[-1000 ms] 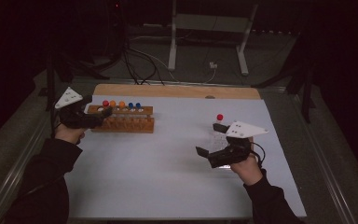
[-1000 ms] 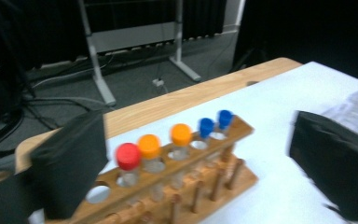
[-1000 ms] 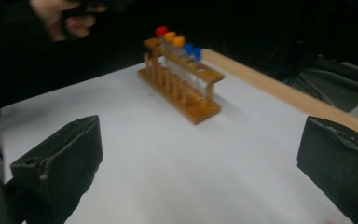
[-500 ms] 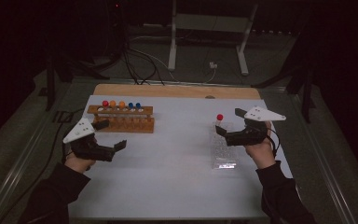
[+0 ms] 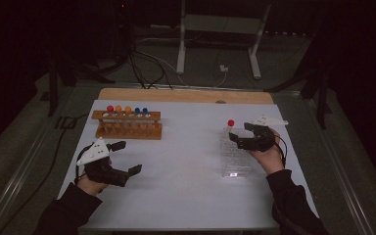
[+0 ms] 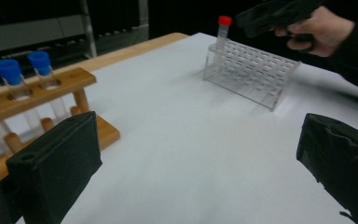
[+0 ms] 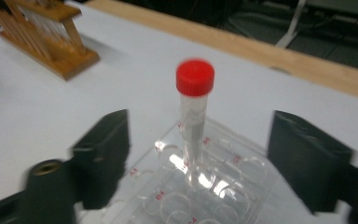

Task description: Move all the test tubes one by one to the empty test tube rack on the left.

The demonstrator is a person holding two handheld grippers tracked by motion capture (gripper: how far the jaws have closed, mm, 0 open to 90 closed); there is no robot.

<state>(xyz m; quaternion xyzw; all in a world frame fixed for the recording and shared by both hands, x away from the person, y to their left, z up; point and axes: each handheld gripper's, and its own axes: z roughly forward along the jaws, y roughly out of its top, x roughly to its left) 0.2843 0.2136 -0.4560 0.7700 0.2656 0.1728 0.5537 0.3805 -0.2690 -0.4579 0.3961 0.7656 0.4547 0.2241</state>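
Fingers spread on both: right gripper [image 7: 198,158] jaws flank red-capped clear tube [image 7: 193,126] upright in clear plastic rack [image 5: 236,157], frame right, w/o touching. Left gripper [image 5: 120,159] idle, lower left. We judge: tube seated; next fetch from wooden rack [image 5: 127,125].

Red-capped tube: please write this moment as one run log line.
red-capped tube: upright in clear rack | right tongs: open, around tube, apart | left tongs: open, empty | wooden rack: five tubes
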